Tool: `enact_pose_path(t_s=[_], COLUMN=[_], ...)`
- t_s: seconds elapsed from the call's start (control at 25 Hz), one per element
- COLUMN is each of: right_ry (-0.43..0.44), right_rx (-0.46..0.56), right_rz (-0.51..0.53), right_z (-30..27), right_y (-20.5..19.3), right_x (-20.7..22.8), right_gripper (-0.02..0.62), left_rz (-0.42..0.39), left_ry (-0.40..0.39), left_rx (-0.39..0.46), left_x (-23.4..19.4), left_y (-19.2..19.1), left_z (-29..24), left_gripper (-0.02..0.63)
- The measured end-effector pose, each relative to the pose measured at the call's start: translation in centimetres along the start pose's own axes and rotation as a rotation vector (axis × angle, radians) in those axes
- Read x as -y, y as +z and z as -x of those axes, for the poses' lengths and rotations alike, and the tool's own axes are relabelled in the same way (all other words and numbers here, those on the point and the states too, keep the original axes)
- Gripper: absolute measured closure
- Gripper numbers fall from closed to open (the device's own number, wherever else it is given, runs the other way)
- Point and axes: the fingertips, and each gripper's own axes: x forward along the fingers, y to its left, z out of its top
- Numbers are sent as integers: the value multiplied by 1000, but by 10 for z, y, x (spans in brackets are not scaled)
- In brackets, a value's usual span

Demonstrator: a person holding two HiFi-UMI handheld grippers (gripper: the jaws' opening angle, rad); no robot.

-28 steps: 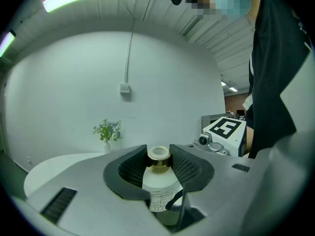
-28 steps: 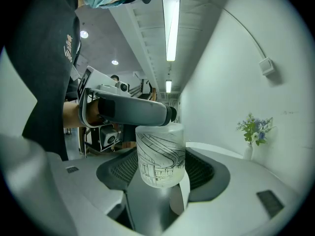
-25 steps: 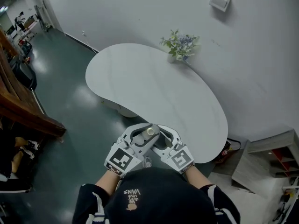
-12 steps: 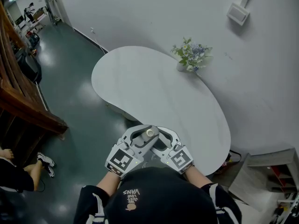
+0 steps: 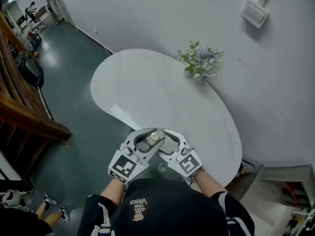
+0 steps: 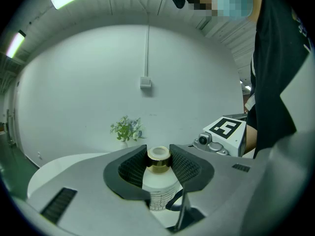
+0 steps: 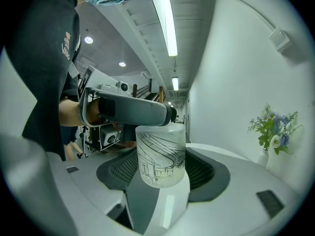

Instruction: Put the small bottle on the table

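Head view: a dark, glossy floor (image 5: 74,82) occupies the 9 o'clock side, and a white wall (image 5: 162,14) the span from 12 to 3 o'clock. A white, kidney-shaped counter (image 5: 157,92) is set against the wall and fills the centre. At its 1 o'clock edge, beside the wall, a vase of flowers (image 5: 199,63) is placed.

At 6 o'clock the left tool (image 5: 146,142) and the right tool (image 5: 170,144) are brought together, each carrying a marker cube. The small bottle (image 5: 154,137) is held between them, upright and off the counter. It is seen against the counter's near edge, well apart from the flowers.

Left gripper view: the pads are clamped on the bottle's gold-collared neck. Right gripper view: the pads are pressed against both sides of the white, line-printed body, with a jaw of the left tool seen just above it.
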Motion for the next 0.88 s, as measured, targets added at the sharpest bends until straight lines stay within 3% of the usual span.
enact_pose_path(t_s=[0.4, 0.88], right_ry=[-80, -332], right_rx=[-22, 9], right_rz=[-46, -96], right_z=[-35, -110], right_y=[-16, -6], right_x=[60, 154], right_gripper=[331, 331], left_rz=[18, -51], left_ry=[-88, -314], left_rx=[-15, -16], left_x=[-55, -158], left_y=[-11, -4], left_z=[-44, -92], left_gripper=[446, 446])
